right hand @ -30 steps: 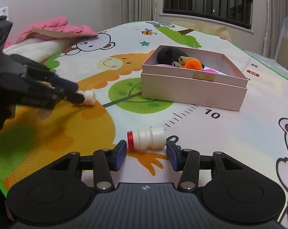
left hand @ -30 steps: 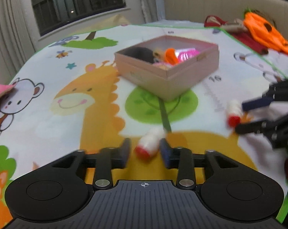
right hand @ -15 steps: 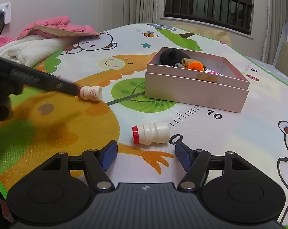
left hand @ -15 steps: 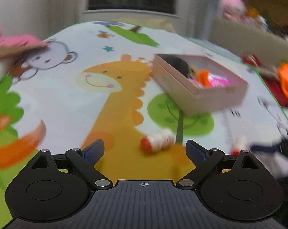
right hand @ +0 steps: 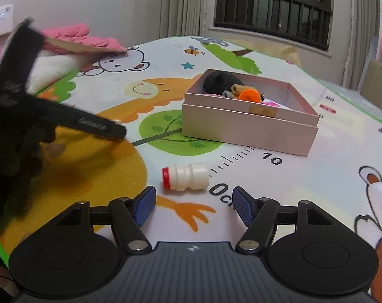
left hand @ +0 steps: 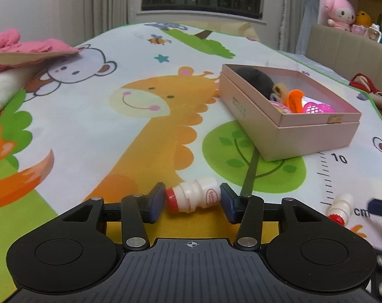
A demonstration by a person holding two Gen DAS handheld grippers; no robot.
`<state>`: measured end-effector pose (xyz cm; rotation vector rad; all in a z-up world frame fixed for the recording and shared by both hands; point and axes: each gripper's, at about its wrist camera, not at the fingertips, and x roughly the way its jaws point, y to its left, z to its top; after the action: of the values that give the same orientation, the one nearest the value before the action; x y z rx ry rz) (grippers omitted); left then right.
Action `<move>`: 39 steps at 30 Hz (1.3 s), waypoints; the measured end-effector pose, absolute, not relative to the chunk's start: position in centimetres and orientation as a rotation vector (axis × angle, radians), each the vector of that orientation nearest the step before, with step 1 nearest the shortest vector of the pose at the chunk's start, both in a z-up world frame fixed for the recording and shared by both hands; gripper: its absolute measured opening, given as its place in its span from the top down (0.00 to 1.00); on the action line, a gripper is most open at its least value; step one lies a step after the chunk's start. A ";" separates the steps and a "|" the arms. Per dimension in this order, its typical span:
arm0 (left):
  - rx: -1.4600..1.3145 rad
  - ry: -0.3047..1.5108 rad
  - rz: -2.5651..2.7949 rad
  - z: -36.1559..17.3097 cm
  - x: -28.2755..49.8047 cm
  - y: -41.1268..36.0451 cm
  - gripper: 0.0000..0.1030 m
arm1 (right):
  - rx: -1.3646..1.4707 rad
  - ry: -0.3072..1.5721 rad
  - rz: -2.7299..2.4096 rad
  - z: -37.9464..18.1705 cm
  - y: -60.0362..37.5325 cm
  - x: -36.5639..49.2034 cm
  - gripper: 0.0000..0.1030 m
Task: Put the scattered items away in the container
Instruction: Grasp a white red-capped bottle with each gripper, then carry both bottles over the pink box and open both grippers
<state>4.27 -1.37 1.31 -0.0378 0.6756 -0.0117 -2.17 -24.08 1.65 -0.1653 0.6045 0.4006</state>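
Left tongs (left hand: 192, 200): pointing down at a slant, jaws just closed in, blue pads (left hand: 156, 202) pressing either end of a small bottle (left hand: 193, 198).
Right tongs (right hand: 193, 205): tilted downward, jaws apart, nothing between them.

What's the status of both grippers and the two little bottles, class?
Left gripper has just closed on a red-capped bottle lying on the mat. Right gripper open, second bottle just ahead, untouched. Path to pink box unobstructed.
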 end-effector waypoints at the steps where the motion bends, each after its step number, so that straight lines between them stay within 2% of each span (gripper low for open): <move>1: -0.035 0.675 -0.020 1.4 4.0 -1.3 0.50 | -0.162 0.610 0.398 1.6 -24.1 -1.7 0.35; 4: -0.026 0.688 -0.054 1.7 2.8 -1.1 0.50 | -0.161 0.625 0.403 1.4 -23.8 -0.6 0.35; 6: -0.022 0.699 -0.078 1.9 1.9 -1.1 0.50 | -0.172 0.635 0.422 1.3 -23.4 -0.3 0.38; 8: -0.014 0.709 -0.109 2.0 1.0 -1.3 0.50 | -0.201 0.635 0.444 1.4 -22.8 -0.4 0.55; 10: 0.000 0.718 -0.144 2.0 0.1 -1.9 0.50 | -0.221 0.637 0.462 1.5 -22.3 -0.6 0.59; 16: 0.019 0.738 -0.229 2.0 -0.9 -3.7 0.50 | -0.241 0.604 0.455 2.9 -23.7 -1.9 0.59; 24: 0.025 0.715 -0.356 3.6 1.3 -6.7 0.50 | -0.237 0.611 0.373 4.7 -28.2 -1.9 0.59; 28: 0.035 0.634 -0.401 6.0 4.9 -8.5 0.50 | -0.172 0.576 0.343 7.0 -30.1 0.2 0.59; 35: -0.018 0.465 -0.435 11.0 14.2 -10.4 0.49 | -0.045 0.404 0.297 13.3 -31.5 8.6 0.59; 36: -0.019 0.450 -0.442 11.4 15.4 -10.6 0.48 | -0.031 0.397 0.300 13.9 -31.5 10.1 0.59; 37: -0.019 0.443 -0.453 11.6 16.8 -10.9 0.39 | -0.018 0.396 0.304 14.4 -31.5 11.6 0.58; 39: -0.013 0.449 -0.450 11.5 18.9 -11.3 0.32 | 0.003 0.393 0.290 14.8 -31.6 14.2 0.51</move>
<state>18.86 -11.26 11.53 -0.0128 0.4490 -0.4505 14.18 -31.58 14.79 0.0030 0.3931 0.2902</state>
